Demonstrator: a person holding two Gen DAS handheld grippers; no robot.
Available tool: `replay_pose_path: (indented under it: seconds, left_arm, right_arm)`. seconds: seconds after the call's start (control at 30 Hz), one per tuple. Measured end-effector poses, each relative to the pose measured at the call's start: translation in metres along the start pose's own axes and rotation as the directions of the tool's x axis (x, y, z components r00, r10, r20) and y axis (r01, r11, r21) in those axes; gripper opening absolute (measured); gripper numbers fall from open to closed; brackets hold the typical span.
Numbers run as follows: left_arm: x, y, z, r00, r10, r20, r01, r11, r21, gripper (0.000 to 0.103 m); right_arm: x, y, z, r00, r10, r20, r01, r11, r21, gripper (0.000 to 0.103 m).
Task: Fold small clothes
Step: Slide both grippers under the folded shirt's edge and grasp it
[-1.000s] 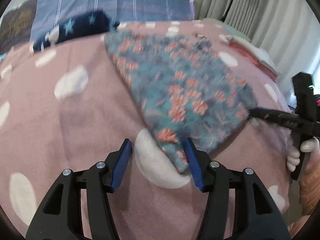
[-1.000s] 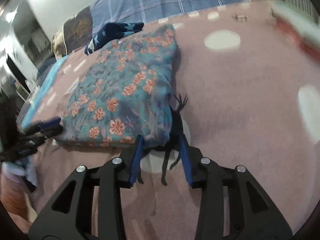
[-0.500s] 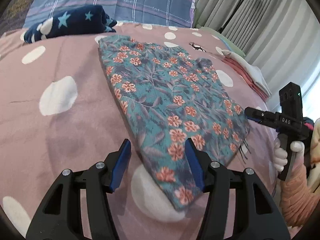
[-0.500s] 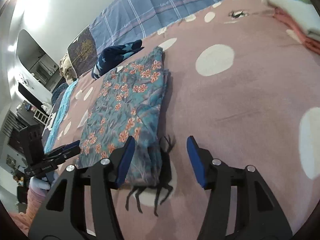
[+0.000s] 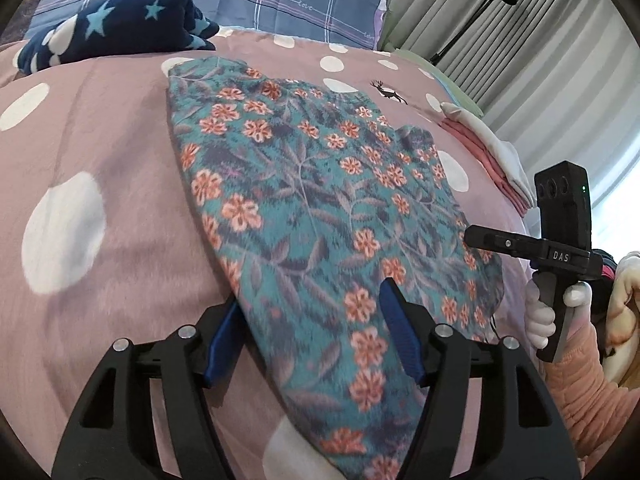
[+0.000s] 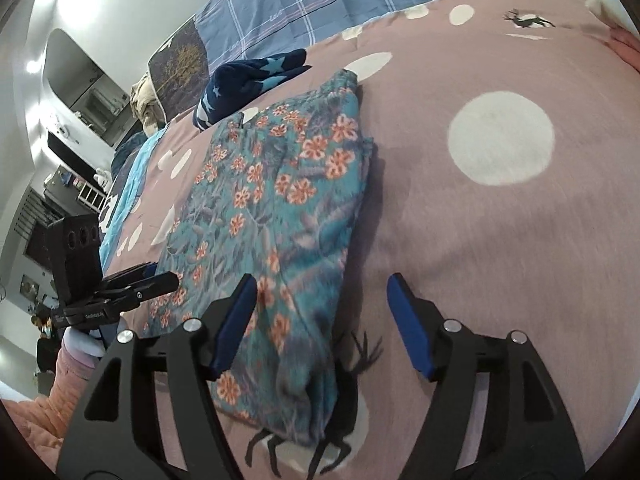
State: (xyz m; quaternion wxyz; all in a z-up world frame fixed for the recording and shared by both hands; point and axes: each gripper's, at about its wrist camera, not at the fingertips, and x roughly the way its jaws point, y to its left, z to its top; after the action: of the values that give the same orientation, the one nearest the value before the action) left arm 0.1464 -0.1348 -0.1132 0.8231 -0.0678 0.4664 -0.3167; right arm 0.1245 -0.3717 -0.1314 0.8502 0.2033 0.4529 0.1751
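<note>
On pink dotted bedspread [image 5: 120, 128]: floral garment [image 5: 312, 200] flat; both claws just widened, gaping, empty.

"DAS" — right gripper [image 5: 568, 257]; "love" — pillow [image 5: 304, 4]

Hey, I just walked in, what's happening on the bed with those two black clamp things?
A person is folding small clothes with a handheld gripper in each hand. A teal floral garment lies folded flat on the pink dotted bedspread. The left gripper and the right gripper sit at its near corners; both have just been opening, and neither pinches the cloth. A navy star-print item lies further back, and folded pink and white clothes are stacked at the side.
</note>
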Motion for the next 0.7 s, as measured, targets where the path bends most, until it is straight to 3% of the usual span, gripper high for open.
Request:
replay_pose_path:
  seconds: [0.2,0.7]
  left_arm:
    - [0.007,0.007,0.013,0.999,-0.033,-0.016,0.032,0.999,-0.034,0.067]
    - [0.033,0.014,0.050,0.998,-0.046,-0.040,0.047,0.999,0.004,0.067]
  right_arm:
    - [0.011,-0.004,0.018,0.999,0.038,-0.038,-0.038,0.999,-0.005,0.061]
    - [0.045,-0.009,0.057,0.991,0.108,-0.076,-0.108,0.994,0.002,0.056]
